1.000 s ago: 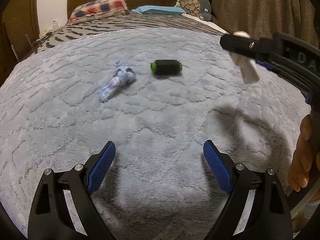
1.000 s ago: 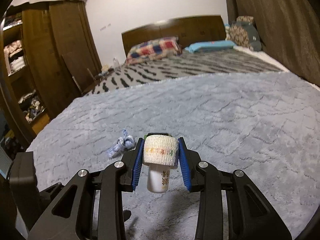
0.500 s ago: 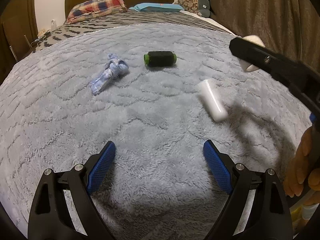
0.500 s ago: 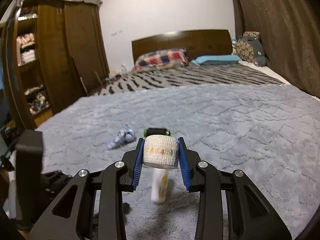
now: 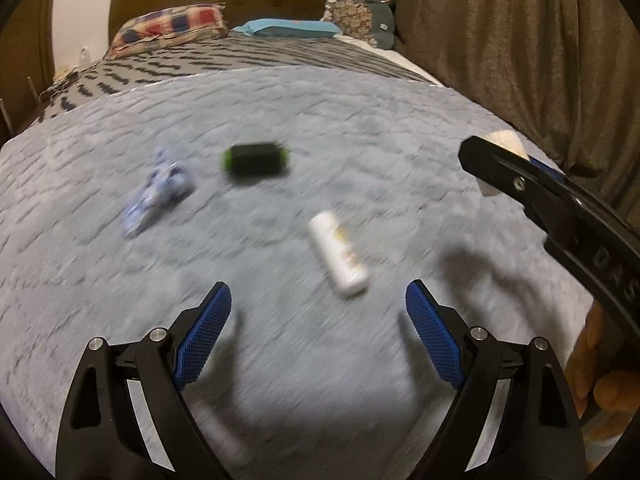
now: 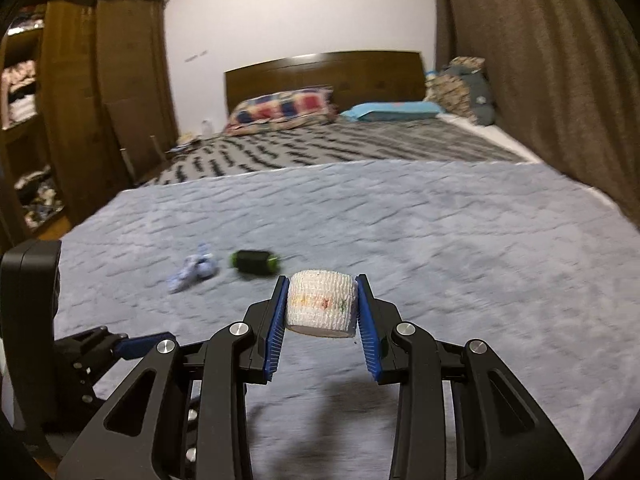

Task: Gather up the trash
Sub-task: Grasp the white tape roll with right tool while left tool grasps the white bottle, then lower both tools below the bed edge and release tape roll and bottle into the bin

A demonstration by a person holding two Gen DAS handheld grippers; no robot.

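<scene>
A small white bottle (image 5: 338,254) lies on its side on the grey fleece blanket (image 5: 360,128), just ahead of my left gripper (image 5: 318,292), which is open with nothing between its blue pads. Farther off lie a crumpled blue-and-white wrapper (image 5: 158,192) and a black spool with green ends (image 5: 256,158). My right gripper (image 6: 322,280) is shut on a white bandage roll (image 6: 320,304), held above the blanket. The wrapper (image 6: 194,272) and the spool (image 6: 254,263) lie beyond it to the left. The bottle is hidden in the right wrist view.
Pillows (image 6: 280,110) and a wooden headboard (image 6: 320,76) are at the far end of the bed. A brown curtain (image 6: 540,80) hangs along the right side, a wooden wardrobe (image 6: 80,100) stands left. A person's hand (image 5: 600,360) holds the right gripper's handle.
The white bottle dropped from under the bandage roll in my right gripper and landed on the blanket. The right gripper kept the roll. Both views shifted a little.
</scene>
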